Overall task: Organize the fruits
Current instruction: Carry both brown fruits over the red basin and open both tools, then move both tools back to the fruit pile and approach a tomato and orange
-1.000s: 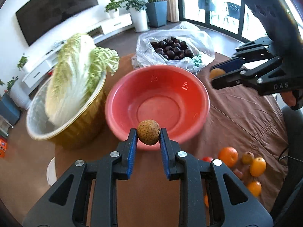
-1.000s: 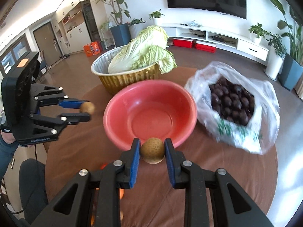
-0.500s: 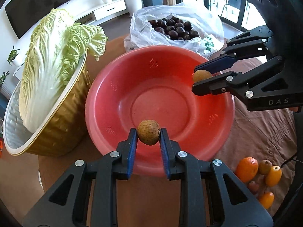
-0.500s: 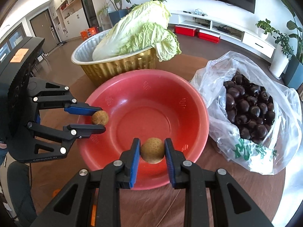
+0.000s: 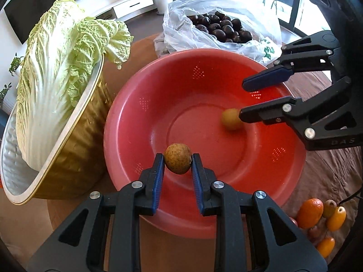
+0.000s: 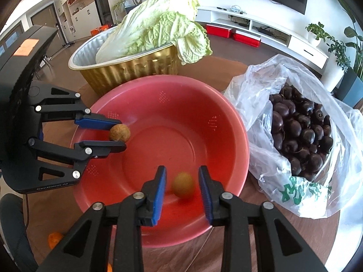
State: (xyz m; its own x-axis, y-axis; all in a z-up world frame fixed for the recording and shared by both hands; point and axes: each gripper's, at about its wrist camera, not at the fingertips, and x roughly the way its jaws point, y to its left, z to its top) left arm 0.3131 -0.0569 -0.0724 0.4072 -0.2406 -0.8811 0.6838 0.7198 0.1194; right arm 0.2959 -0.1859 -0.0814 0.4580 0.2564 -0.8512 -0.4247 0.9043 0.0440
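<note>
My left gripper [image 5: 177, 162] is shut on a small brown round fruit [image 5: 177, 161], held over the near rim of the red basin [image 5: 136, 122]. In the right wrist view that gripper [image 6: 118, 133] reaches in from the left with the same fruit [image 6: 119, 132]. The jaws of my right gripper [image 6: 182, 181] are opening, and a second tan fruit [image 6: 183, 185] lies blurred between the pads with a gap on both sides, down in the basin [image 6: 236, 140]. From the left wrist view the right gripper [image 5: 244, 98] stands above that loose fruit [image 5: 231, 119].
A gold foil tub [image 5: 74, 149] with a napa cabbage [image 5: 56, 68] stands left of the basin. A plastic bag of dark chestnut-like fruit [image 6: 299, 136] lies to its right. Several oranges and small fruits [image 5: 320, 215] sit on the brown tablecloth [image 5: 329, 176].
Both grippers came down and forward over the red basin. The right gripper's jaws parted and its tan fruit dropped free into the basin; the left still grips its fruit.
</note>
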